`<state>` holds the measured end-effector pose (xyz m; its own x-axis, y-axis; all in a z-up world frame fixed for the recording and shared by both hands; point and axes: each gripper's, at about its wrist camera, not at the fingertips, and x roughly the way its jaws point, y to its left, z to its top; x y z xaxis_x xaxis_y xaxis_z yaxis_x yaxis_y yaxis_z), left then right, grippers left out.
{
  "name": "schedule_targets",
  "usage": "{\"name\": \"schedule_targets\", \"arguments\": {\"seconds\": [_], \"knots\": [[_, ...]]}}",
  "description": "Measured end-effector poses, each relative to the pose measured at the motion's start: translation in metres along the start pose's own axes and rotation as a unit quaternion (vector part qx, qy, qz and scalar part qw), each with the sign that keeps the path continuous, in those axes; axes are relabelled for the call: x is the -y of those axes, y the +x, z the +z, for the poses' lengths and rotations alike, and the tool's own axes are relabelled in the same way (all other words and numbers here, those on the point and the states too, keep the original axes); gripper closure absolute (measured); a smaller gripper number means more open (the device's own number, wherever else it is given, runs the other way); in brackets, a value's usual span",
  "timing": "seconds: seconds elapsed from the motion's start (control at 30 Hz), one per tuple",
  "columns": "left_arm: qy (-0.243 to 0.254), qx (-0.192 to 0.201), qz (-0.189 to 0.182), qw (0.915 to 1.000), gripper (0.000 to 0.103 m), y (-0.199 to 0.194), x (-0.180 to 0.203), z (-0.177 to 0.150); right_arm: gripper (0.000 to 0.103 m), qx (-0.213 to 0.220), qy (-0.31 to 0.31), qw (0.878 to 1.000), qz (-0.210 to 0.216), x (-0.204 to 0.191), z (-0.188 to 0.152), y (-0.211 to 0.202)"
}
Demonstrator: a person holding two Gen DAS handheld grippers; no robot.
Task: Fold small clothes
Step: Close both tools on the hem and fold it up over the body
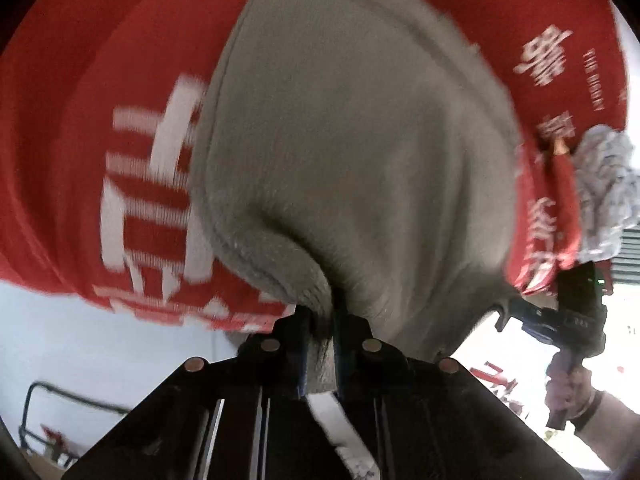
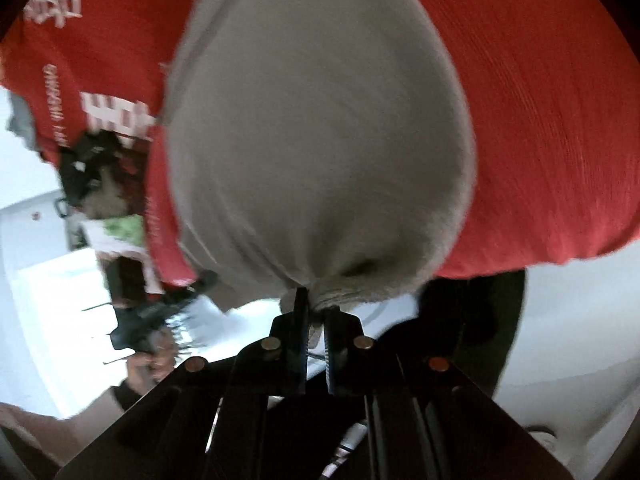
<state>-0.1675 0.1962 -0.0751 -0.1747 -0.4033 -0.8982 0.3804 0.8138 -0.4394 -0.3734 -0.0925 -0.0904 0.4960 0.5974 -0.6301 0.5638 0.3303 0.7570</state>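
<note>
Covering the table (image 1: 120,340): red cloth (image 1: 80,128) under grey garment (image 1: 352,160).

Probably a plain indoor workroom: white wall (image 1: 100,340), a black metal frame (image 1: 52,408) standing low beside it.

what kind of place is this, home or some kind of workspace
Hard to say; probably an indoor workspace with a cloth-covered table. A grey fleecy garment lies on a red cloth printed with white characters, white walls stand behind, and a crumpled grey-and-white patterned garment waits nearby.
</note>
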Motion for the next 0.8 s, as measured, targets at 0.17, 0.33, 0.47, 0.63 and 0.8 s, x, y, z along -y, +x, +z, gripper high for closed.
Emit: {"name": "schedule_targets", "arguments": {"seconds": [0.17,0.33,0.47,0.63,0.8], "knots": [[0.019,0.054,-0.026,0.9980,0.092,-0.026,0.020,0.052,0.096,0.061,0.003,0.996,0.057,-0.027,0.035,-0.026],[0.030,0.107,-0.005,0.9938,0.092,-0.025,0.036,0.125,0.096,0.094,-0.006,0.994,0.060,-0.048,0.084,-0.026],[0.033,0.137,0.033,0.9895,0.092,-0.030,0.044,0.163,0.096,0.112,0.011,0.993,0.037,-0.045,0.126,-0.031],[0.036,0.144,0.084,0.9853,0.024,-0.043,0.042,0.179,0.095,0.118,0.052,0.992,0.018,-0.038,0.156,-0.034],[0.067,0.123,0.099,0.9852,0.017,-0.040,0.047,0.176,0.091,0.090,0.069,0.994,-0.005,-0.033,0.168,-0.039]]}}
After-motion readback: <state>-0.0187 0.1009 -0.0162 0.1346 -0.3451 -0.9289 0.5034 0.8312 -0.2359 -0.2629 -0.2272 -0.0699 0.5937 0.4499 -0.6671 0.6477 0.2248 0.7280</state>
